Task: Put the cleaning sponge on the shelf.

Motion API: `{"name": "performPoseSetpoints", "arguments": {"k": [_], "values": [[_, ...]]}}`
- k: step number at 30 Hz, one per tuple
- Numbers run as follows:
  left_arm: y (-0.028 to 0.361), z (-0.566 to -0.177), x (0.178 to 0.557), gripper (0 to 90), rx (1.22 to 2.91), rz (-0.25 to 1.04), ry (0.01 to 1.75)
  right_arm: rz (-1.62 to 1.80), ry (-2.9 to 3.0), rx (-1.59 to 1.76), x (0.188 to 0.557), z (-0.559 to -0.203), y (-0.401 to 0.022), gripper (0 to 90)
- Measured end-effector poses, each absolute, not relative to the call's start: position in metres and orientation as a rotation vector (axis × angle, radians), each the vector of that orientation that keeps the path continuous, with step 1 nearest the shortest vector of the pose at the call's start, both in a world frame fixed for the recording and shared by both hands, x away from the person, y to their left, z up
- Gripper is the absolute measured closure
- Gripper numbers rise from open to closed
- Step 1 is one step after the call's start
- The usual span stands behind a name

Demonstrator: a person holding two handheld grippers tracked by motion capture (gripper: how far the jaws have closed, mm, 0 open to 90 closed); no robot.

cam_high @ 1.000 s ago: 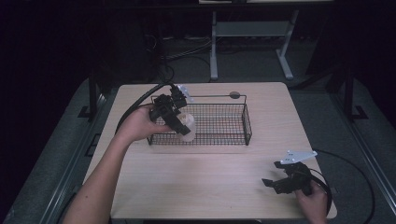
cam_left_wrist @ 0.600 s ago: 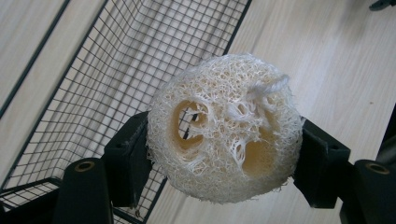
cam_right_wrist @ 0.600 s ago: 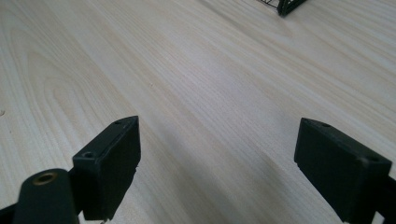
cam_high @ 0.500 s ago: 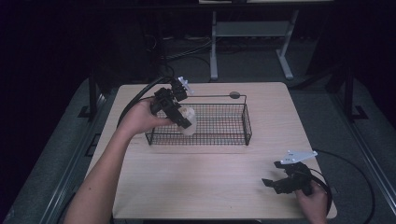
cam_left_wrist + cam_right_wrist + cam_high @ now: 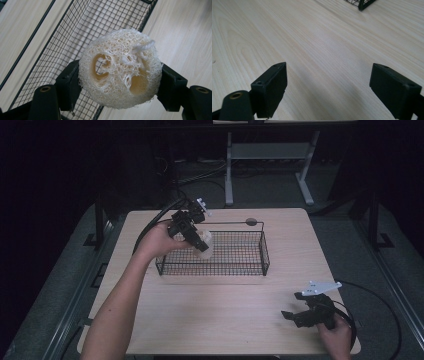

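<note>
A pale round loofah sponge (image 5: pixel 119 68) with several holes is clamped between the two black jaws of my left gripper (image 5: pixel 197 241). It hangs over the left end of a black wire basket (image 5: pixel 235 268) that stands on the wooden table (image 5: pixel 220 315). In the high view the loofah sponge (image 5: pixel 204 244) shows as a cream lump just above the basket's rim. My right gripper (image 5: pixel 296 312) rests low near the table's front right corner, jaws wide apart with only bare wood between them (image 5: pixel 329 82).
A small dark round disc (image 5: pixel 251 222) lies on the table behind the basket. Cables trail off the table's back left and right side. A corner of the basket (image 5: pixel 362 3) shows far ahead of the right gripper.
My left gripper has carried the loofah a little to the right and farther over the basket. The right gripper has stayed where it was.
</note>
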State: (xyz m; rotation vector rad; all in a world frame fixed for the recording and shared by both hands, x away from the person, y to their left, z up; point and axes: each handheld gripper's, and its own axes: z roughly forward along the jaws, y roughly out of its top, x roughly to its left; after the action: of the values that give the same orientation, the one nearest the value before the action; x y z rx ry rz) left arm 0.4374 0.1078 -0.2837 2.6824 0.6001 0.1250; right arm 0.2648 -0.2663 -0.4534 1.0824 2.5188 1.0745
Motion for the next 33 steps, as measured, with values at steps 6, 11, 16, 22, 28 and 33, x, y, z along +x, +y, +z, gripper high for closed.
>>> {"name": "performPoseSetpoints", "arguments": {"k": [6, 11, 16, 22, 28, 33], "values": [[0.099, -0.297, 0.448, 29.1, 2.718, 0.111, 0.617, 1.073, 2.522, 1.083, 0.266, -0.453, -0.265, 14.2], [0.098, -0.302, 0.454, 29.1, 2.707, 0.129, 0.654, 1.063, 2.529, 1.074, 0.266, -0.452, -0.265, 14.2], [0.097, -0.308, 0.462, 29.1, 2.699, 0.131, 0.688, 1.067, 2.523, 1.091, 0.265, -0.452, -0.265, 14.2], [0.099, -0.320, 0.469, 29.0, 2.692, 0.122, 0.732, 1.063, 2.526, 1.073, 0.266, -0.452, -0.265, 14.2], [0.098, -0.333, 0.473, 28.9, 2.706, 0.135, 0.767, 1.068, 2.526, 1.069, 0.265, -0.452, -0.264, 14.2], [0.095, -0.336, 0.475, 29.1, 2.700, 0.129, 0.770, 1.069, 2.526, 1.069, 0.265, -0.451, -0.264, 14.2]]}}
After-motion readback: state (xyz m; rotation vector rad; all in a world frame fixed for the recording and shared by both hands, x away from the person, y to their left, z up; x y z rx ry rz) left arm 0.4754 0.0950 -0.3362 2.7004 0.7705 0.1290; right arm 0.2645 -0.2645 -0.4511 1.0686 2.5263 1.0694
